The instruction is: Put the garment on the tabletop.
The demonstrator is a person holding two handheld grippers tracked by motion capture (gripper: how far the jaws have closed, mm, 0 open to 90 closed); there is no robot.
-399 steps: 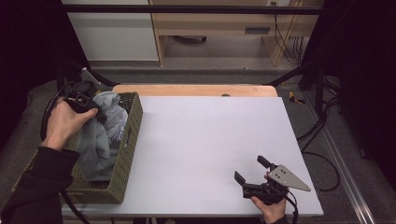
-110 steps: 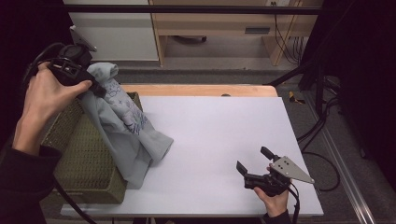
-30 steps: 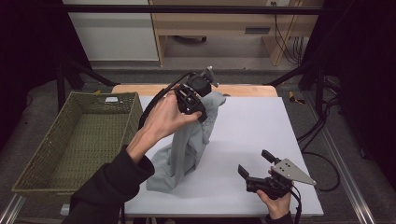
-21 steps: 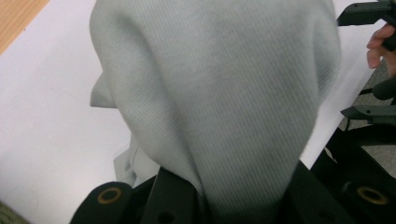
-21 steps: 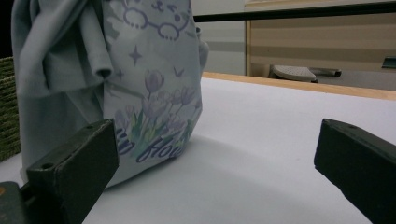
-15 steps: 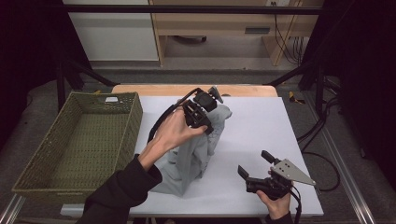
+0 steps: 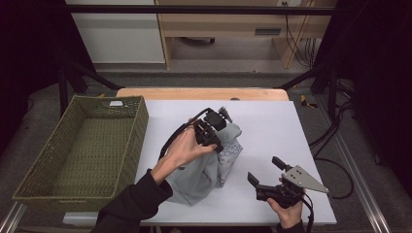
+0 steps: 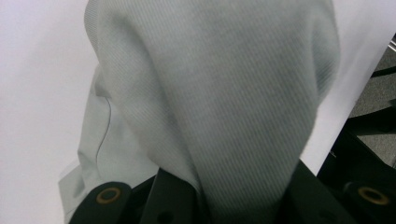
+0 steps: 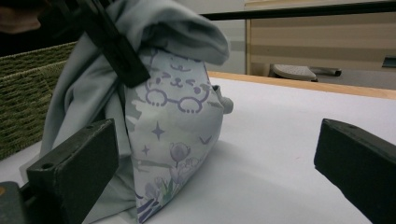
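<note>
A pale grey garment with a purple printed panel is bunched on the white table near its middle. My left gripper is shut on the garment's upper fold, and the ribbed cloth bulges out from between its jaws. My right gripper rests near the table's front right, open, with nothing between its fingers. It points at the garment from a short way off.
A green woven basket stands on the table's left side, with nothing showing inside it. Beyond the table's far wooden edge are a floor, cabinet legs and cables. Bare white tabletop lies to the right of the garment.
My left gripper lifted the garment out of the basket, carried it right over the table and has lowered it, so the cloth now bunches on the surface. The right gripper has hardly moved.
</note>
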